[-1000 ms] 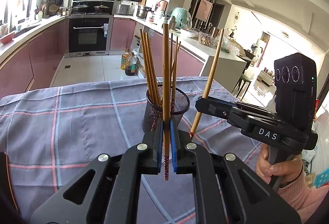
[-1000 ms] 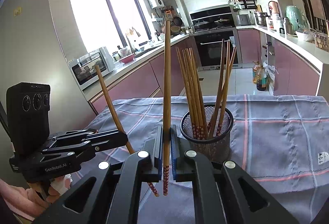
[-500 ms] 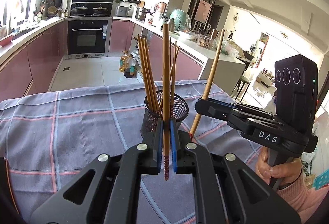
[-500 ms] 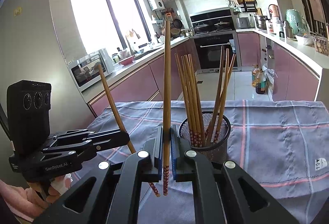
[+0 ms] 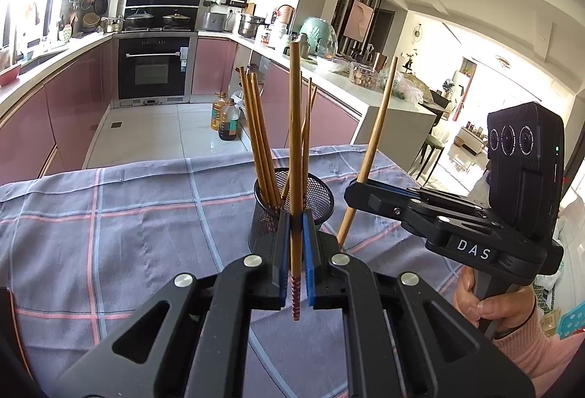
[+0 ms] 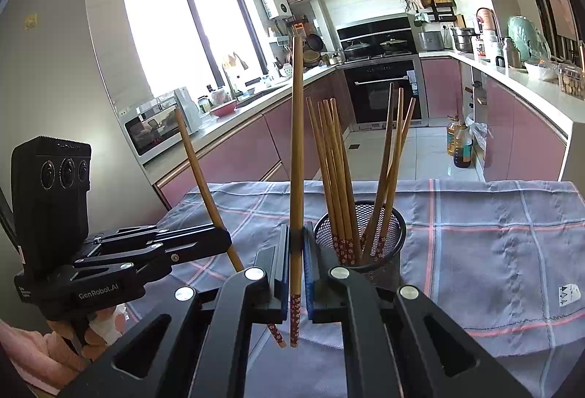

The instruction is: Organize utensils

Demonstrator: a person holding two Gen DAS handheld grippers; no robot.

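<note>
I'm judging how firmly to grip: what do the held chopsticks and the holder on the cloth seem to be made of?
The chopsticks look like bamboo or wood: matte tan shafts, with red patterned tips that seem painted. The holder appears to be black wire mesh, probably metal, since the sticks show through its wall.

wooden chopsticks [image 5: 260,142], black wire-mesh holder [image 5: 319,195]

Chopstick [image 6: 296,156] upright between right tongs [image 6: 295,273]
</note>
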